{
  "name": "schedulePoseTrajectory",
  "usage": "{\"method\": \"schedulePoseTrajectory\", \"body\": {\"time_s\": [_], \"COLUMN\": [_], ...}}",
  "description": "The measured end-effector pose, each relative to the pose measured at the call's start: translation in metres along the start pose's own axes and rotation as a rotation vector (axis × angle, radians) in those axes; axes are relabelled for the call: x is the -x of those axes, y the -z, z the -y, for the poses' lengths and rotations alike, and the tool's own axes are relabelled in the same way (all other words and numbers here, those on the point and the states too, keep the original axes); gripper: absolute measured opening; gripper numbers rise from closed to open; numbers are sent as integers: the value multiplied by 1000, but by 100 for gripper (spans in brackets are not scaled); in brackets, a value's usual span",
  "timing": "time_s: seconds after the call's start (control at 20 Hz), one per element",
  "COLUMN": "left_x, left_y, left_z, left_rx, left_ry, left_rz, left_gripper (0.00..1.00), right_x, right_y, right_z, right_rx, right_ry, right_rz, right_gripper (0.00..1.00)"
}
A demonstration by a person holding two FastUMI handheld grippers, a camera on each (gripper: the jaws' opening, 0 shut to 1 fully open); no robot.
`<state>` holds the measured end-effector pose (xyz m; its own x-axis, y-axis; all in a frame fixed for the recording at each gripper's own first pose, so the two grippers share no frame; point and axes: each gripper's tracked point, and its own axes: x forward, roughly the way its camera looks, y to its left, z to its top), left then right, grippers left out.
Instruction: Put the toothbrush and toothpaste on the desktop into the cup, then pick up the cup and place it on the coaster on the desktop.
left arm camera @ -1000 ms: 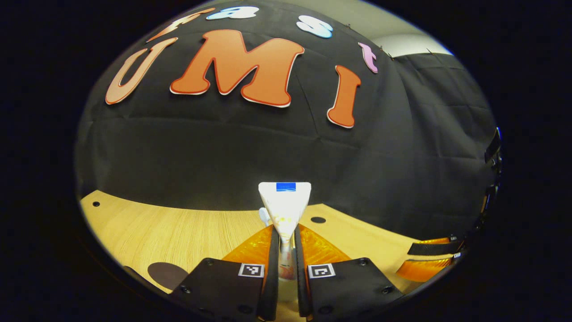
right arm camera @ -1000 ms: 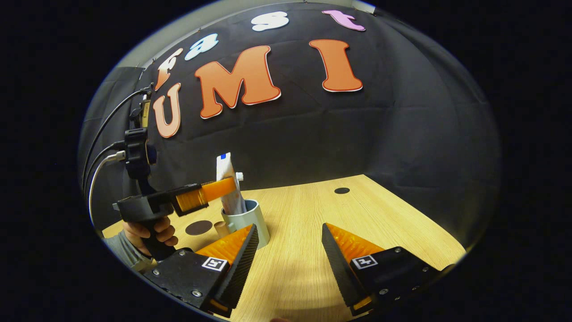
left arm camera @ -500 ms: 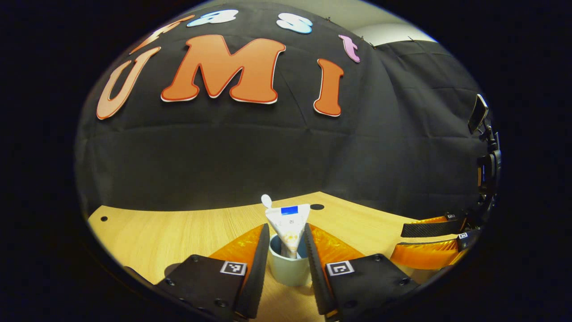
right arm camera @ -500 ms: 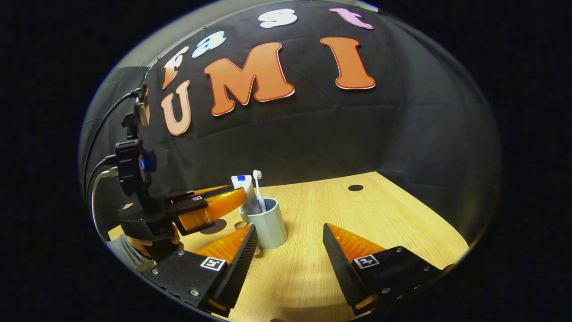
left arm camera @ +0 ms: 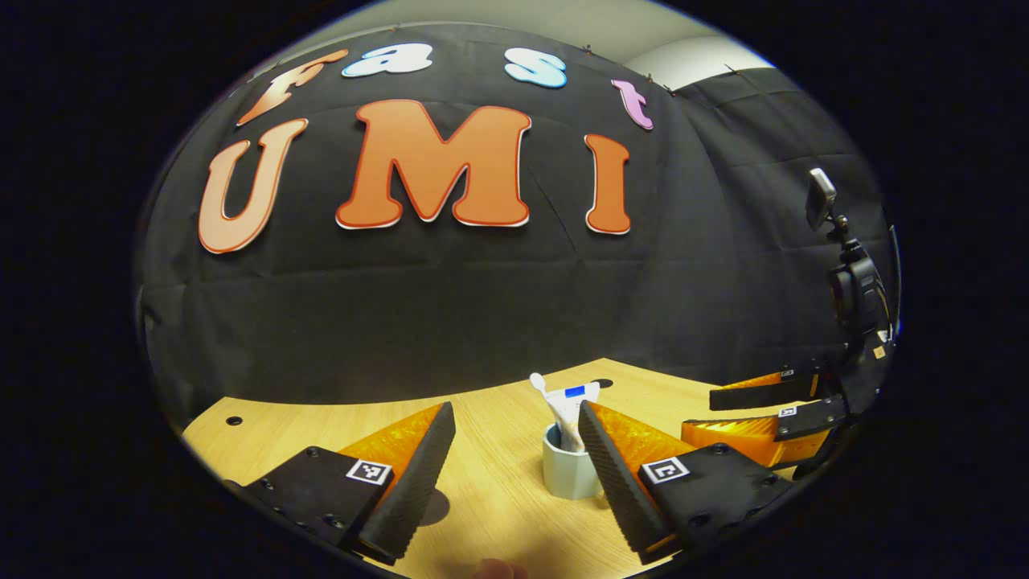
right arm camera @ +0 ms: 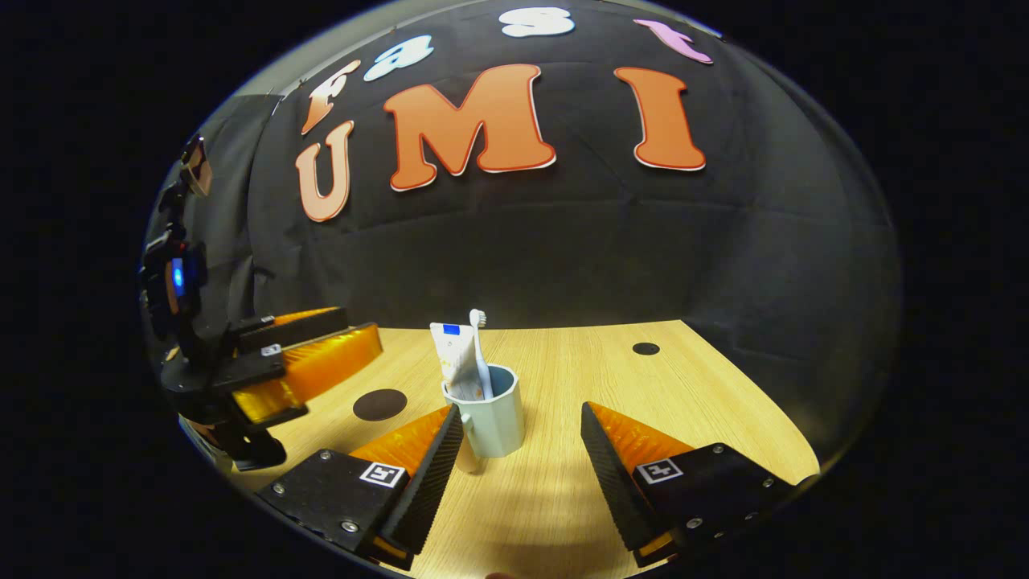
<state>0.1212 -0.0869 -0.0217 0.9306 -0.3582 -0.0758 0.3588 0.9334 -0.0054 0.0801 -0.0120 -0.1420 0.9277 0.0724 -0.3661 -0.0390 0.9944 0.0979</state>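
A pale blue-grey cup [left arm camera: 565, 476] [right arm camera: 496, 418] stands upright on the wooden desktop [right arm camera: 611, 378]. In it lean the white toothpaste tube [left arm camera: 572, 410] [right arm camera: 453, 363] and the white toothbrush [left arm camera: 537, 381] [right arm camera: 479, 338], head up. My left gripper [left arm camera: 514, 462] is open, drawn back from the cup, which sits just inside its right finger. The left gripper [right arm camera: 362, 330] also appears at the left of the right gripper view, holding nothing. My right gripper [right arm camera: 522, 450] is open near the cup, nothing between its fingers; it shows at the right edge [left arm camera: 698, 412]. A dark round coaster [right arm camera: 379, 404] [left arm camera: 435, 508] lies left of the cup.
A small tan object [right arm camera: 467, 455] sits at the cup's base, partly behind my right gripper's left finger. The desktop has small dark holes [right arm camera: 645, 348] [left arm camera: 234, 420]. Black cloth walls close off the back and sides.
My left gripper has let go of the toothpaste, opened wide and pulled back and away from the cup. The tube now stands in the cup. The right gripper has hardly moved.
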Motion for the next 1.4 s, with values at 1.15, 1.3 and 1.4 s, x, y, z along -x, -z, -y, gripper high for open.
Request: {"method": "schedulePoseTrajectory", "body": {"time_s": [1.15, 1.3, 1.4], "left_x": [94, 106, 110], "left_y": [9, 12, 12], "left_z": [-131, -143, -150], "left_rx": [-39, -34, -32], "left_ry": [-268, -290, -304], "left_rz": [21, 20, 22], "left_gripper": [98, 99, 98], "right_x": [-61, -67, -71], "right_y": [47, 62, 65], "right_z": [-43, -38, -38], "right_rx": [21, -1, -18], "right_ry": [33, 55, 65], "right_rz": [-617, -684, -714], "right_gripper": [88, 88, 87]}}
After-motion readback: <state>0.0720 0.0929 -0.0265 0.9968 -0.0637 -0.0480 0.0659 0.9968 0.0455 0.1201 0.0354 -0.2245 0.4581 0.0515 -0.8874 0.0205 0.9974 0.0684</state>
